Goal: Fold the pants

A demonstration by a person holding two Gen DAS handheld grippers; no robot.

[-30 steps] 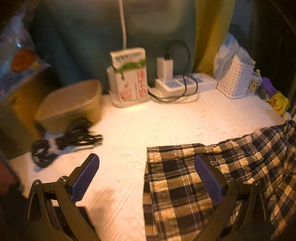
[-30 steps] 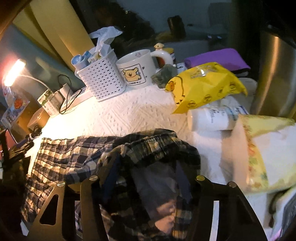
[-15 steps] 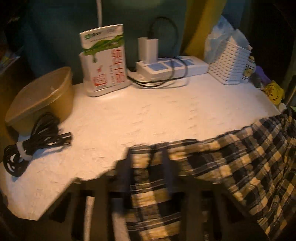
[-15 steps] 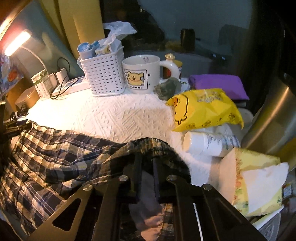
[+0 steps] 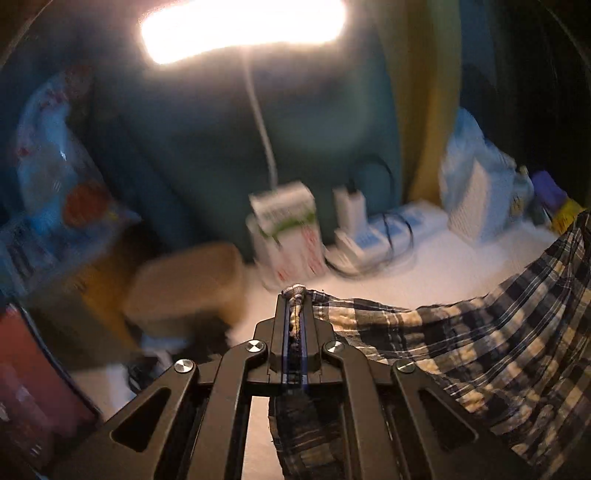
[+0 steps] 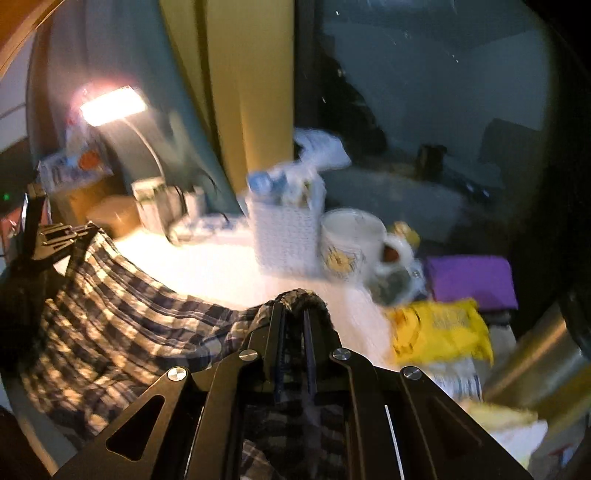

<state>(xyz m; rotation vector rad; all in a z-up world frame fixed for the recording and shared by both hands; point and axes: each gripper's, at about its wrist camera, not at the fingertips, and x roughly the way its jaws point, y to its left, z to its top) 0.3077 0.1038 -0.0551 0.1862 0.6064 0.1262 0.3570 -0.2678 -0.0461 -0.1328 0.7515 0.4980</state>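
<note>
The plaid pants (image 5: 443, 339) hang in a sagging span between my two grippers, lifted off the white table cover (image 5: 436, 273). My left gripper (image 5: 294, 295) is shut on one bunched edge of the cloth, which pokes out past its fingertips. In the right wrist view my right gripper (image 6: 295, 301) is shut on the other bunched edge, and the pants (image 6: 122, 325) stretch away to the left gripper (image 6: 55, 240) at the far left. Both views are blurred by motion.
At the back stand a lit desk lamp (image 5: 240, 29), a milk carton (image 5: 288, 236), a power strip (image 5: 388, 232), a brown bowl (image 5: 192, 280) and a white basket (image 6: 288, 232). A mug (image 6: 351, 240), a yellow bag (image 6: 439, 332) and a purple cloth (image 6: 469, 280) crowd the right side.
Both grippers closed on the pants' edges and rose, lifting the cloth off the table. The left jaws were wide open a second ago; the right wrist has rolled.
</note>
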